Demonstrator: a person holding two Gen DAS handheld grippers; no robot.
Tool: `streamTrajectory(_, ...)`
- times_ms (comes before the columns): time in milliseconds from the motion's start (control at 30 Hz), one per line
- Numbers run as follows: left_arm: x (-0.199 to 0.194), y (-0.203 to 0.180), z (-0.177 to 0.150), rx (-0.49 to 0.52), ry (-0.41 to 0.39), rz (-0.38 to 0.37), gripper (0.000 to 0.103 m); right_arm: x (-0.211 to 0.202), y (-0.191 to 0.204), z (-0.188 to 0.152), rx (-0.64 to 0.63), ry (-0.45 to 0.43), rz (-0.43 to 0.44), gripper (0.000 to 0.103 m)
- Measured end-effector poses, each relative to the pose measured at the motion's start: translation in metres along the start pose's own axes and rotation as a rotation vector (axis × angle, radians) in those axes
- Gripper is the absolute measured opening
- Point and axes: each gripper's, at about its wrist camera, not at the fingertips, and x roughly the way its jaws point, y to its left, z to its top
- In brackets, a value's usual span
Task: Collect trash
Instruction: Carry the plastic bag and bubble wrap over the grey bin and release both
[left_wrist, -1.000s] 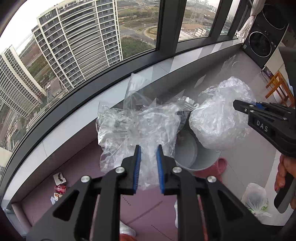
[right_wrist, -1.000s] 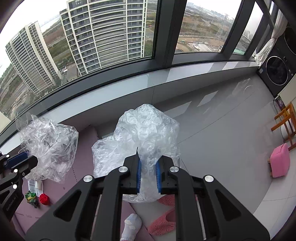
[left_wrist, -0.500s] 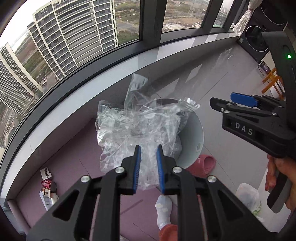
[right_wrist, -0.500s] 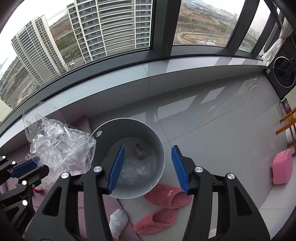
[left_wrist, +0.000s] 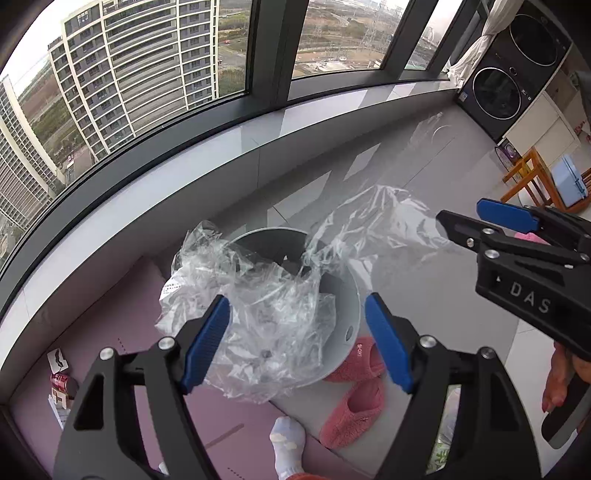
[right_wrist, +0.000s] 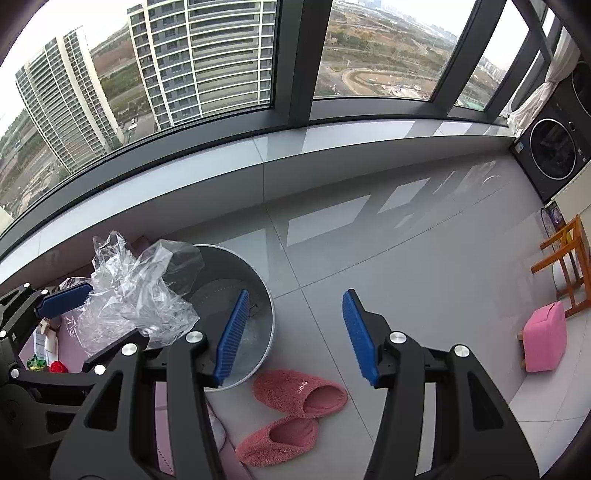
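Observation:
A grey round bin (left_wrist: 345, 306) stands on the floor below me; it also shows in the right wrist view (right_wrist: 258, 291). A crumpled clear plastic sheet (left_wrist: 266, 314) hangs loose over the bin's near rim, between the blue pads of my left gripper (left_wrist: 297, 343), which is open. In the right wrist view the plastic (right_wrist: 136, 295) sits at the bin's left edge. My right gripper (right_wrist: 291, 332) is open and empty above the floor beside the bin; it also shows in the left wrist view (left_wrist: 476, 221). Bubble wrap (right_wrist: 245, 341) lies inside the bin.
Two pink slippers (right_wrist: 295, 391) lie on the tiles by the bin. A purple mat (left_wrist: 122, 332) holds a red can (left_wrist: 59, 379) and small litter at left. A pink stool (right_wrist: 545, 336) and wooden chair (right_wrist: 565, 258) stand at right. Washer (left_wrist: 495, 98) in the far corner.
My right gripper opened and let the bubble wrap fall into the bin. My left gripper then opened and released the clear plastic over the bin's rim.

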Motion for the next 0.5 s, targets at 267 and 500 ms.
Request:
streamTrajectory(267, -0.014, 0.023, -0.014, -0.07, -0.018, 0.005, 0.076, 0.0, 0.04, 0.01, -0.09, -0.027, 0.043, 0.052)
streamTrajectory(500, 0.008, 0.004, -0.007, -0.026, 0.003, -0.124, 0.076, -0.008, 0.022, 0.019, -0.037, -0.052, 0.01, 0.052)
